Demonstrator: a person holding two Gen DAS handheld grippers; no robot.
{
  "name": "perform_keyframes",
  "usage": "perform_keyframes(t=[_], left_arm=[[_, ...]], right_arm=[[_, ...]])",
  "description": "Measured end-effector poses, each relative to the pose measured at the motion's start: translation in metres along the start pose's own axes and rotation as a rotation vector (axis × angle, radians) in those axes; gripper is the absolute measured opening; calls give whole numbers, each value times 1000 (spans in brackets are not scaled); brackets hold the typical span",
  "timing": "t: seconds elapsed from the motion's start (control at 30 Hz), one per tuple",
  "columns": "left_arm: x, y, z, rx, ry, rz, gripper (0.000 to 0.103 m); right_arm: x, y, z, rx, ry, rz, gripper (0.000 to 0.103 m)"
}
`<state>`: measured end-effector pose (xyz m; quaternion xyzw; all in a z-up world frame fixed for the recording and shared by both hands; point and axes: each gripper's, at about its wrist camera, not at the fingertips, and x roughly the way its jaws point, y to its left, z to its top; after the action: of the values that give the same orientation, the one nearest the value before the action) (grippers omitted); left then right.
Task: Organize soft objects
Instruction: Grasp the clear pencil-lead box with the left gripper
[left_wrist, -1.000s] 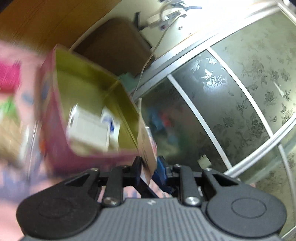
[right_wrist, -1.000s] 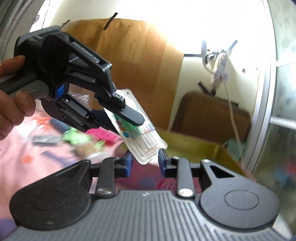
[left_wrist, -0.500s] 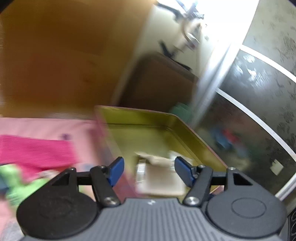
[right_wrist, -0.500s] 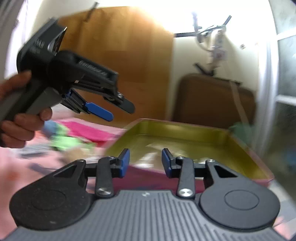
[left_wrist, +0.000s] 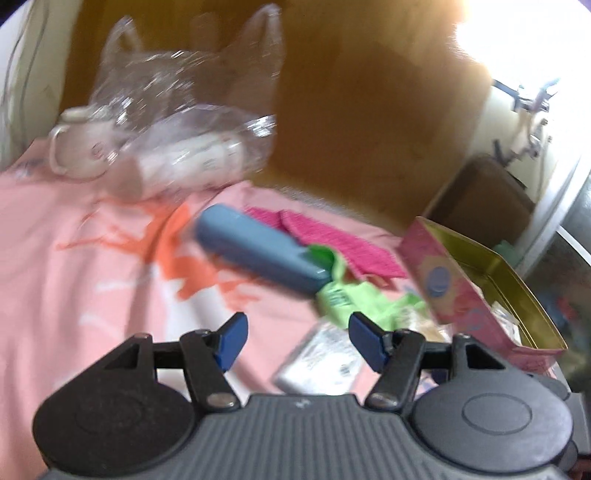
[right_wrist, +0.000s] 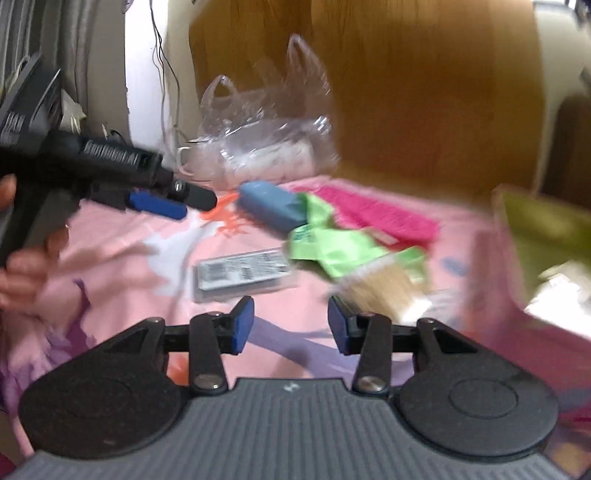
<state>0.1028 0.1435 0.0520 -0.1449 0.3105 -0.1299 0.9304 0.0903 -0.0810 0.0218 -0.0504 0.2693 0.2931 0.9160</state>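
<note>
A: How do the two grippers stand?

B: Both hold nothing. The left gripper (left_wrist: 295, 341) has its jaws parted over the pink sheet (left_wrist: 74, 258). The right gripper (right_wrist: 291, 325) has just been opening, and nothing is between its jaws.

A: What lies ahead of them?

B: Take the tin (left_wrist: 480, 295) as the mark. It sits at the right with packets already in it. Left of the tin lie a green pouch (right_wrist: 332, 247), a tan pack (right_wrist: 376, 291), a pink cloth (right_wrist: 376, 218), a blue roll (right_wrist: 269, 206) and a flat silver packet (right_wrist: 243, 273).

A: Which is closest?

B: The silver packet, I judge. It lies just beyond the right gripper's jaws, a little to their left, long axis across the view. From the left gripper it sits under the right-hand finger (left_wrist: 365, 343), partly hidden.

A: So which hand goes?

B: Either could reach it. The right looks better lined up; its jaws would close across the short side. Both views are blurred, so I can't vouch for fine detail.
</note>
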Motion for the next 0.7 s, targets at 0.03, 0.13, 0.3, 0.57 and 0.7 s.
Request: perform_keyframes(t=[0.03, 0.13, 0.3, 0.57, 0.7], left_arm=[[-2, 9, -2, -11, 6, 6, 62], [1, 31, -4, -64, 21, 7, 62], [26, 35, 0, -11, 84, -30, 62], [59, 1, -16, 136, 222, -141, 70], [41, -17, -37, 105, 216, -161, 70]], right_arm=[[7, 2, 3, 35, 18, 27, 50], [28, 19, 9, 66, 55, 63, 74], [48, 30, 11, 76, 109, 81, 77], [49, 36, 6, 1, 91, 8, 76], [30, 27, -8, 12, 72, -9, 67]])
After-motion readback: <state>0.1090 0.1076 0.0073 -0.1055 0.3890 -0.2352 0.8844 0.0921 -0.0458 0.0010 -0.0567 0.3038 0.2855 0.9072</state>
